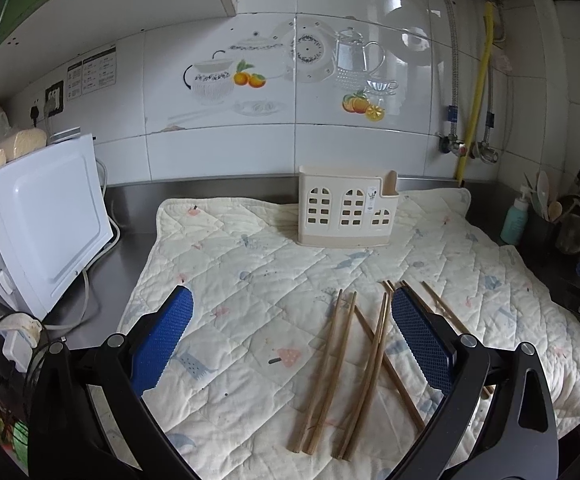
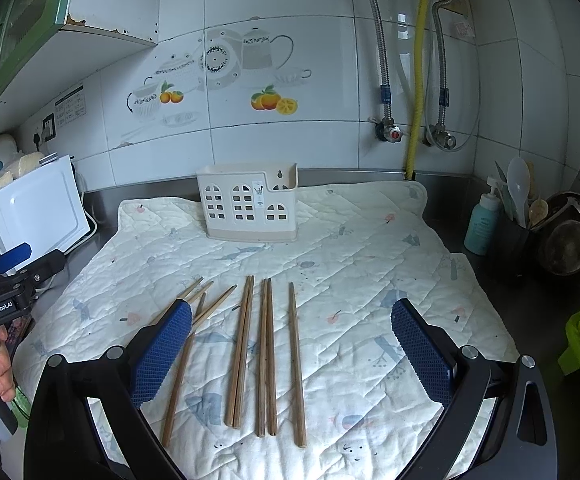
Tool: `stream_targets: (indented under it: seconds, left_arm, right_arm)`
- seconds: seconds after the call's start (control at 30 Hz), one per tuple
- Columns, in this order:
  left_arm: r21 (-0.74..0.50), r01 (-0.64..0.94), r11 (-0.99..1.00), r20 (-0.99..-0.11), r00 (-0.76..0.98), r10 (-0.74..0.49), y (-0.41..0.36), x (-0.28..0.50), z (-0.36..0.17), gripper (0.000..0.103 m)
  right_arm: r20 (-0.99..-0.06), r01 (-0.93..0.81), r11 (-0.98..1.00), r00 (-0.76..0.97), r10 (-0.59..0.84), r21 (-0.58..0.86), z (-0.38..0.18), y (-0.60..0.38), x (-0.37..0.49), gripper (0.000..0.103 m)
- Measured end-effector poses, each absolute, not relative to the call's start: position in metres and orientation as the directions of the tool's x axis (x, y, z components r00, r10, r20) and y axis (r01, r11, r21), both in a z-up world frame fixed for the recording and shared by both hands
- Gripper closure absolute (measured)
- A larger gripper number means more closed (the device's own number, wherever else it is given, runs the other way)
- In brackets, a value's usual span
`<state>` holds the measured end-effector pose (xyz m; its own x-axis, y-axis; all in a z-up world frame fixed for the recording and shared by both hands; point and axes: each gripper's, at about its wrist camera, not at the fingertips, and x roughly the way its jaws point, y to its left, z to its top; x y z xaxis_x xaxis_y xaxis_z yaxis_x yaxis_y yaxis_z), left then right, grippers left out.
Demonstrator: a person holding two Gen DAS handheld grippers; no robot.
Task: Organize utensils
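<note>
On the quilted mat covering the desk: start of the sorting step, nothing yet gripped.
From left to right, the left tool (image 1: 292, 322) hovers with its pads wide apart and empty; the wooden chopsticks (image 2: 250, 352) lie loose near the mat's front edge, some paired, some crossed; the right tool (image 2: 292, 322) hangs above them, likewise spread and empty. The cream utensil holder (image 2: 248, 206) stands upright near the mat's back edge. Next, one tool must probably descend, close on a chopstick and carry it to the holder.
</note>
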<state>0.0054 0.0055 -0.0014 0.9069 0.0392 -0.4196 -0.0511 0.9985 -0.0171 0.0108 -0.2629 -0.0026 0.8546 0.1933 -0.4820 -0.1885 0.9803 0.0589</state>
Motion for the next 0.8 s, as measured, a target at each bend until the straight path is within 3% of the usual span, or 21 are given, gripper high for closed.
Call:
stream_targets:
  seconds: [0.7, 0.8]
  left_arm:
    - [-0.062, -0.089, 0.994, -0.443, 0.895, 0.052, 0.028, -0.001, -0.015, 0.005]
    - [-0.045, -0.069, 0.997, -0.449, 0.892, 0.042, 0.026, -0.002, -0.021, 0.011]
  right_arm:
    - [-0.487, -0.215, 0.976, 0.848, 0.21, 0.047, -0.021, -0.256, 0.002, 0.007]
    - [-0.494, -0.212, 0.976, 0.845, 0.204, 0.042, -0.023, -0.257, 0.002, 0.007]
